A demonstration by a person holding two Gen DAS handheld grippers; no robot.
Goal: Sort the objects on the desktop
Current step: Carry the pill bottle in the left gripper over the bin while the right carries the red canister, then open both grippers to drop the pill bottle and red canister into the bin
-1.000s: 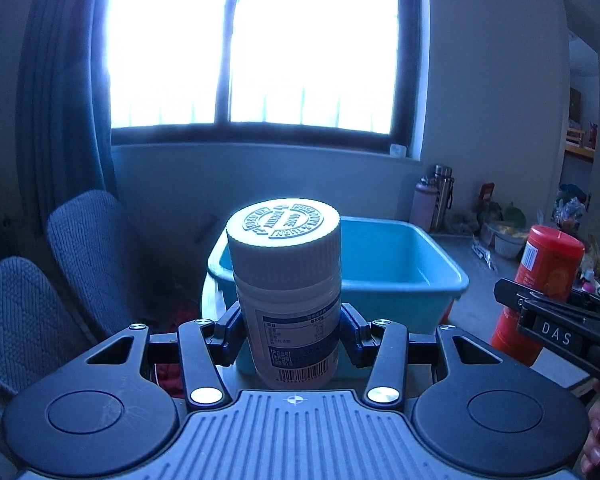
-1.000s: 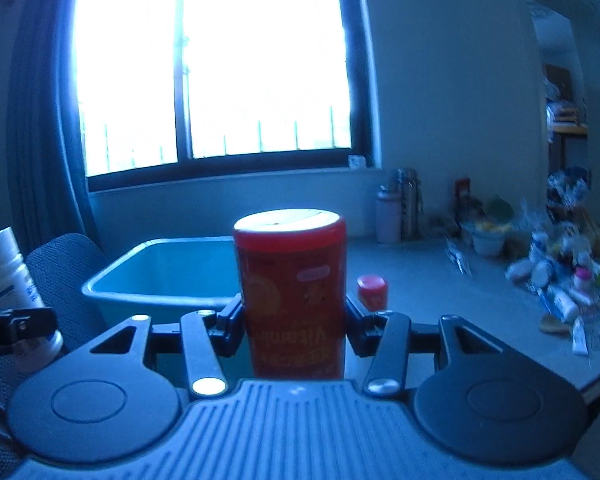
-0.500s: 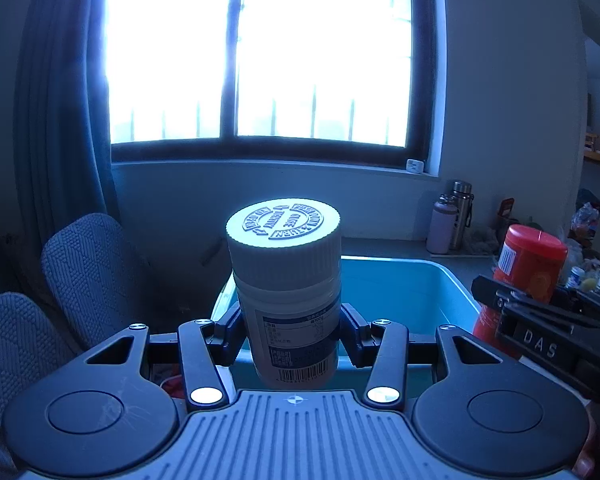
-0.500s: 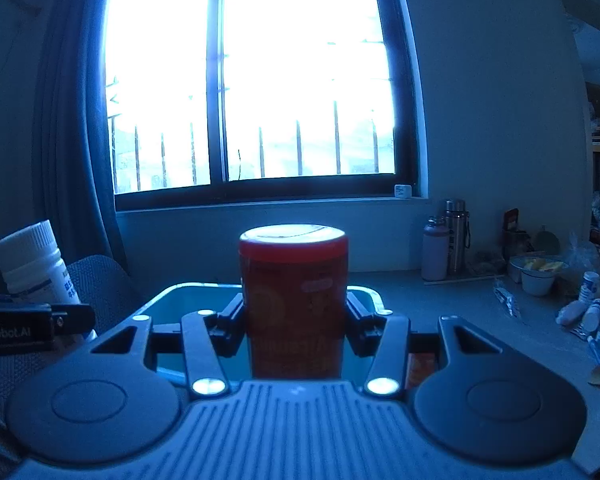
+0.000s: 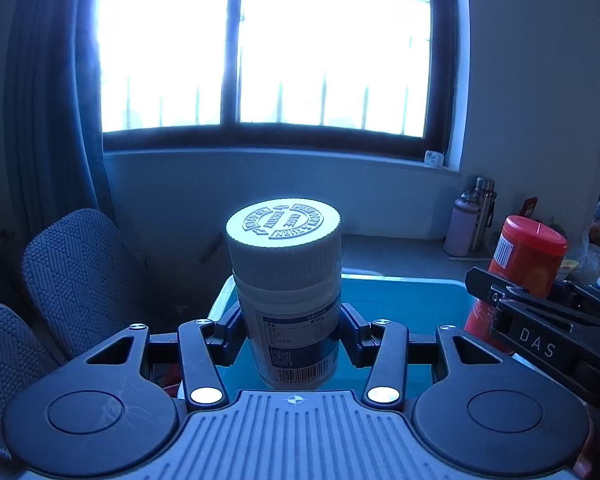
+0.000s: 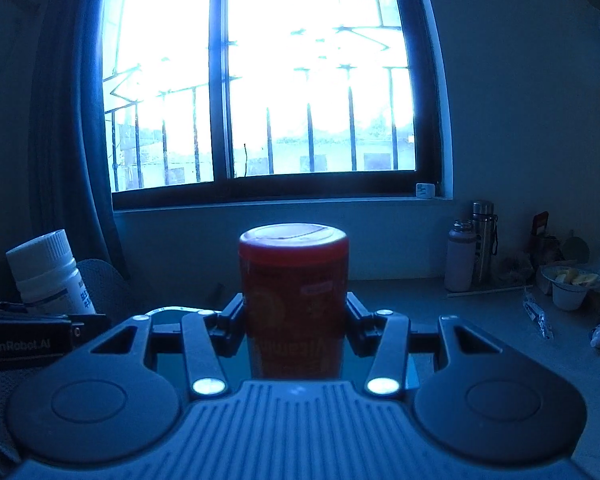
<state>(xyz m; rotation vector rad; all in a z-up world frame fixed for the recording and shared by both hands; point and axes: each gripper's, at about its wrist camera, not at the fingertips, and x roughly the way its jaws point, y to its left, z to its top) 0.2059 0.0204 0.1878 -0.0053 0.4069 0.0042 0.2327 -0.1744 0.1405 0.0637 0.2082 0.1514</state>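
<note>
Our left claw [image 5: 291,330] is clamped on a white pill bottle [image 5: 286,292], held upright above the near edge of a teal bin [image 5: 404,296]. Our right claw [image 6: 294,322] grips a red canister [image 6: 294,300], also upright, with the bin's rim just showing below it.

The likeliest trouble, as we judge it, is the two claws crowding each other. In the left view the right claw and its canister sit close at the right edge, so lowering both loads into the bin together could knock one against the other. The pill bottle is held low on its body, well under its cap, so a jolt could tip it in the grip. Letting go from up here could send either container bouncing or rolling inside the bin.

Much is hidden from us. The bin's floor is blocked by the bottle and the claw bodies, so we cannot tell what already lies in it. The window glare leaves the room dark, and the labels are hard to read. The clutter on the bench [image 6: 500,320] at far right is too small and dim to sort out.
</note>
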